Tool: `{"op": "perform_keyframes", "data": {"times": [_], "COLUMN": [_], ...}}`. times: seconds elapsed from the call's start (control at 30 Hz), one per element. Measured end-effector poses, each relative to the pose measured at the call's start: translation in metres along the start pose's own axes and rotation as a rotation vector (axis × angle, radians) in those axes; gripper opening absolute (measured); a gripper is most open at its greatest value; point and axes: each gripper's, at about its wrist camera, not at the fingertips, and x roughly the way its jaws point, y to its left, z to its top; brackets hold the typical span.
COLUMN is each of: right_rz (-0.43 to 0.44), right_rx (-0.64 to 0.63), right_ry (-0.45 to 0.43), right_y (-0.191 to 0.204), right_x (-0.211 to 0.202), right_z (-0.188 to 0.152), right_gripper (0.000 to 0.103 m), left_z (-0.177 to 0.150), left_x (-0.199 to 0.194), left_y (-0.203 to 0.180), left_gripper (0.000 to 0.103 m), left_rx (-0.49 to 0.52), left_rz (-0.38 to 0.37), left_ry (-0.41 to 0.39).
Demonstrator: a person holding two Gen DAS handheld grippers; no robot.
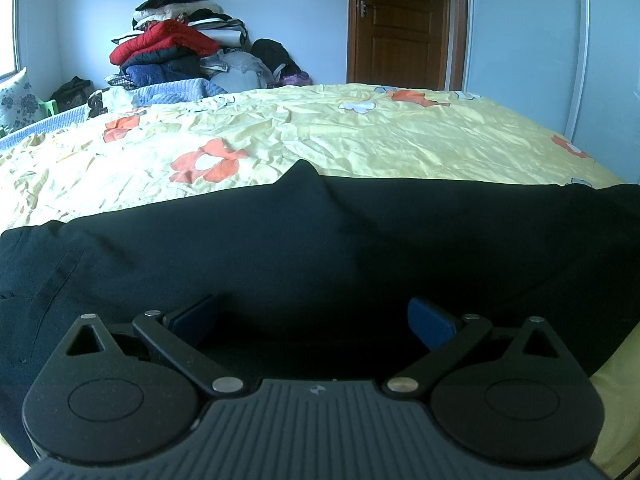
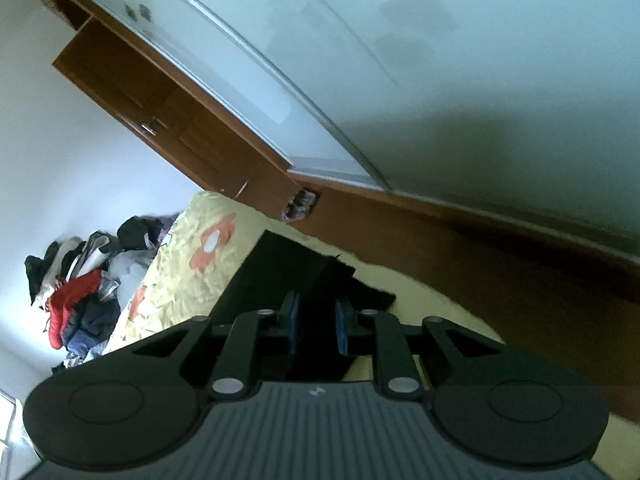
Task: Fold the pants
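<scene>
Black pants [image 1: 320, 240] lie flat across the near side of a yellow flowered bedsheet [image 1: 320, 140], folded lengthwise, with the crotch point sticking up at the far edge. My left gripper [image 1: 312, 322] is open, low over the near edge of the pants, blue pads wide apart. In the tilted right wrist view, the leg end of the pants [image 2: 280, 272] lies on the sheet [image 2: 180, 272] near the bed's edge. My right gripper [image 2: 316, 324] hovers over it, its pads a narrow gap apart; I cannot tell whether cloth sits between them.
A pile of clothes [image 1: 176, 52] is stacked at the far left of the bed against the wall. A brown door [image 1: 400, 20] and a white sliding wardrobe [image 1: 540, 40] stand beyond the bed. Brown floor [image 2: 480, 260] lies beside the bed's edge.
</scene>
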Motion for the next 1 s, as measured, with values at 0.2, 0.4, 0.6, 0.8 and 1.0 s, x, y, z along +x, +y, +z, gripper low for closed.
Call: {"op": "perform_keyframes", "data": {"times": [0.2,0.4,0.6,0.8,1.0], "right_rz": [-0.108,-0.102,0.048,0.098,0.153], "right_rx": [-0.148,-0.038,0.100,0.175,0.195], "right_ry": [0.020,-0.117,0.077,0.047,-0.032], "right_y": [0.005,0.003,-0.010,-0.025,-0.032], "right_x": [-0.006,-0.039,-0.036,-0.013,0.010], "right_z": [-0.003,-0.003,-0.016,-0.016,-0.010], "right_gripper": [0.006,0.037,0.048,0.046,0.045], "left_z": [0.000,0.000,0.000,0.000,-0.001], "left_x": [0.000,0.001,0.001,0.001,0.000], "left_y": [0.000,0.000,0.000,0.000,0.000], "left_gripper": [0.103,0.103,0.103,0.103,0.103], "left_rx": [0.000,-0.001,-0.003,-0.002,-0.002], "left_rz": [-0.001,-0.001,-0.003,-0.003,-0.002], "left_ry": [0.001,0.001,0.001,0.001,0.001]}}
